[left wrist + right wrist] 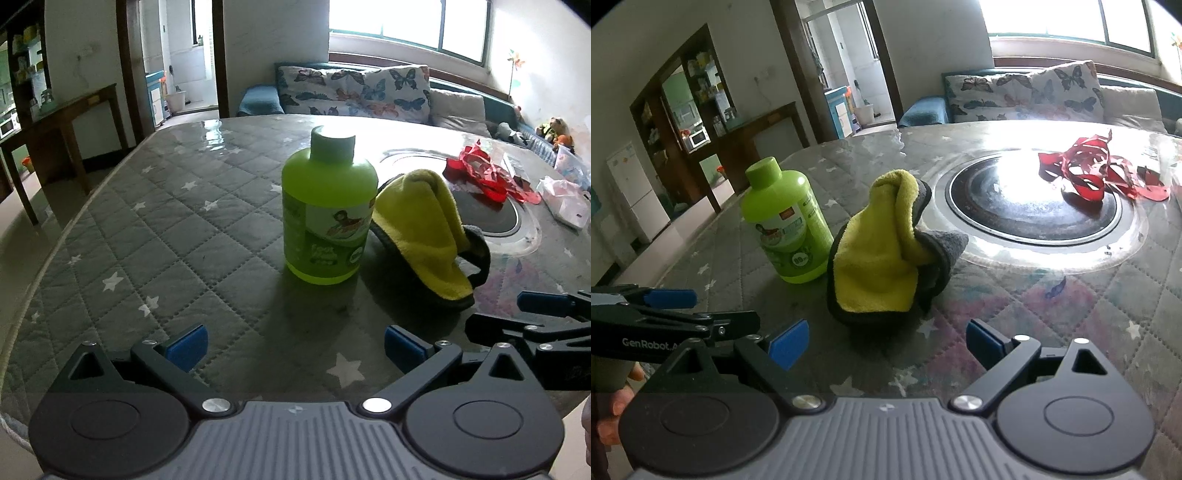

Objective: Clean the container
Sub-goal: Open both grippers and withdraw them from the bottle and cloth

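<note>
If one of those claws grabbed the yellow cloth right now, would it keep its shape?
Probably not. The yellow cloth sits crumpled in soft folds, so it would likely droop. Its fluffy pile suggests it is light and grips easily. It touches the green bottle, which may get nudged.

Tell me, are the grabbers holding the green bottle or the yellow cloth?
Neither. The left gripper and right gripper are both open and empty; the green bottle and yellow cloth sit untouched on the table.

Greens, yellows and a starred grey cover

Lime-green bottle (327, 210) with a pictured label; yellow cloth (424, 229) edged dark grey; bench (147, 221) covered in grey quilted diamonds with white stars; red ribbon (1097, 168) at 2 o'clock.
</note>
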### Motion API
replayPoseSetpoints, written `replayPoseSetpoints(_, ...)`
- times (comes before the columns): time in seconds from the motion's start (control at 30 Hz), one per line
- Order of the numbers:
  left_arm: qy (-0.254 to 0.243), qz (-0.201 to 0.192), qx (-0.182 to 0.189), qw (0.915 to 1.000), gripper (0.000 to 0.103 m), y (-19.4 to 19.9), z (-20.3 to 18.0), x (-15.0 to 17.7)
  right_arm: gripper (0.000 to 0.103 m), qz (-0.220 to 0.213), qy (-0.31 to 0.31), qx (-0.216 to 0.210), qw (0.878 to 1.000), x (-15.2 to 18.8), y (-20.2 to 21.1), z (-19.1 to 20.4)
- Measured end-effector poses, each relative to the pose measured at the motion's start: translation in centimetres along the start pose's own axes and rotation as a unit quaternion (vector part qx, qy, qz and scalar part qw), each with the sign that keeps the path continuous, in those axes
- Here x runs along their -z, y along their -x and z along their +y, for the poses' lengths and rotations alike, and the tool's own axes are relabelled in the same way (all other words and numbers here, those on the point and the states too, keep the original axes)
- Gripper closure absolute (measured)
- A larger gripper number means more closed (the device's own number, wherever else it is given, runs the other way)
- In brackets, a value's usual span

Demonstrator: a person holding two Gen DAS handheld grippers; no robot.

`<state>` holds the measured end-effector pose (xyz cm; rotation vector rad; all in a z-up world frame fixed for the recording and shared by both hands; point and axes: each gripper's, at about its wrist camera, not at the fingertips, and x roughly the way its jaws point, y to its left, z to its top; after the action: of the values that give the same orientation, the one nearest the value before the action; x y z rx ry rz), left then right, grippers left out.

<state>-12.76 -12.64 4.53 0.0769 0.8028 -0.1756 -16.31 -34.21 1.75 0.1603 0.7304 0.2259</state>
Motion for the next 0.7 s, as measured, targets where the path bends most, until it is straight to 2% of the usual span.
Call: replayPoseSetpoints(0.7,0.004,0.009,-0.024,0.9997,0.000,-0.52,0.86,0.48,0.009,0.009,-0.012,0.007,1.000,0.62,-0.43,-0.59)
